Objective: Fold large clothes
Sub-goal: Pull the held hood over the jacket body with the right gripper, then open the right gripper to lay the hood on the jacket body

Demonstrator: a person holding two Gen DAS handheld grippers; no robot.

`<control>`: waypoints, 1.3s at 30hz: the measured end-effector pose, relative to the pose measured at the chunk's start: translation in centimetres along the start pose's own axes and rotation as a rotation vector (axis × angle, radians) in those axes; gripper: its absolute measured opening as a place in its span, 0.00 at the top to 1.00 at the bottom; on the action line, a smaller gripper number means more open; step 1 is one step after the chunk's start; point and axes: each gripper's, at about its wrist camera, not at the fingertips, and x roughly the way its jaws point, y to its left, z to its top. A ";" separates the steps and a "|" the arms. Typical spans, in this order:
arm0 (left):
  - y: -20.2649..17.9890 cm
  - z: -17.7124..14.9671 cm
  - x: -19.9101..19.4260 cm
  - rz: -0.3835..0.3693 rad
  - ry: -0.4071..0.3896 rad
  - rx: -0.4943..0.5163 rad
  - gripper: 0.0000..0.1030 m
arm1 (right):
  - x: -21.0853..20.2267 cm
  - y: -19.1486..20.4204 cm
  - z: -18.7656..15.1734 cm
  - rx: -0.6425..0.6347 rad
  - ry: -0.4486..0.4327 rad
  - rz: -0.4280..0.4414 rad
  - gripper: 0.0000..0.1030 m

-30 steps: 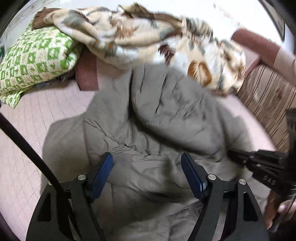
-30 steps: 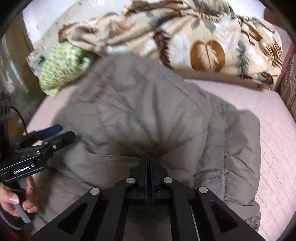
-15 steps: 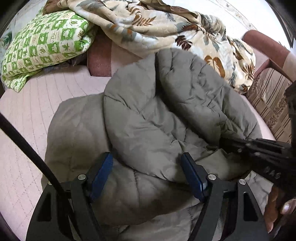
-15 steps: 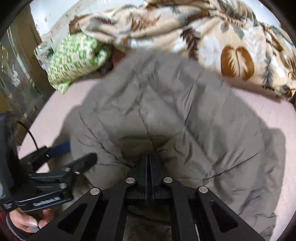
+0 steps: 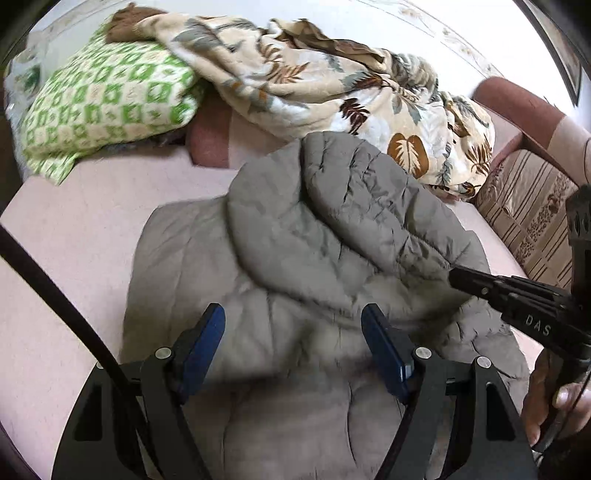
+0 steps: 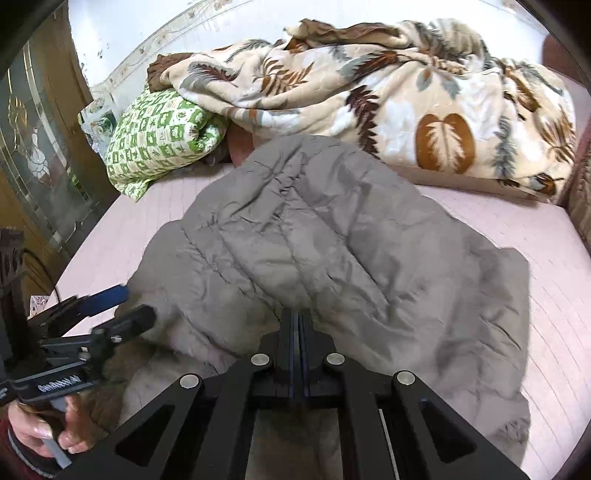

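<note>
Grey quilted puffer jacket (image 5: 325, 266) lies partly folded on a bed with a pale pink quilted sheet (image 5: 74, 229), one padded flap doubled over its middle. Left gripper (image 5: 293, 343) hangs over the jacket's near part, blue-padded jaws spread wide, nothing between them. Right gripper (image 6: 298, 325) has jaws pressed together, pinching a fold of the jacket. Behind the jacket: green-and-cream patterned pillow (image 6: 162, 136) and a crumpled beige leaf-print blanket (image 6: 388, 92) against a white wall (image 6: 122, 33). Striped brown upholstery (image 5: 528, 218) at the bed's right. Wooden door with leaded glass panel (image 6: 33, 147) at the left.
</note>
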 end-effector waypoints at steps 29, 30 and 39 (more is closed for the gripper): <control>0.9 -2.0 2.1 0.022 0.033 -0.014 0.27 | 0.3 -1.1 -3.0 0.078 0.012 0.040 0.96; 1.0 -2.1 2.1 0.024 0.034 -0.013 0.27 | 0.2 -1.4 -3.1 0.087 0.015 0.040 0.96; 0.6 -2.8 1.2 0.101 0.004 0.062 0.27 | -0.3 -1.6 -4.0 0.075 0.033 0.031 0.96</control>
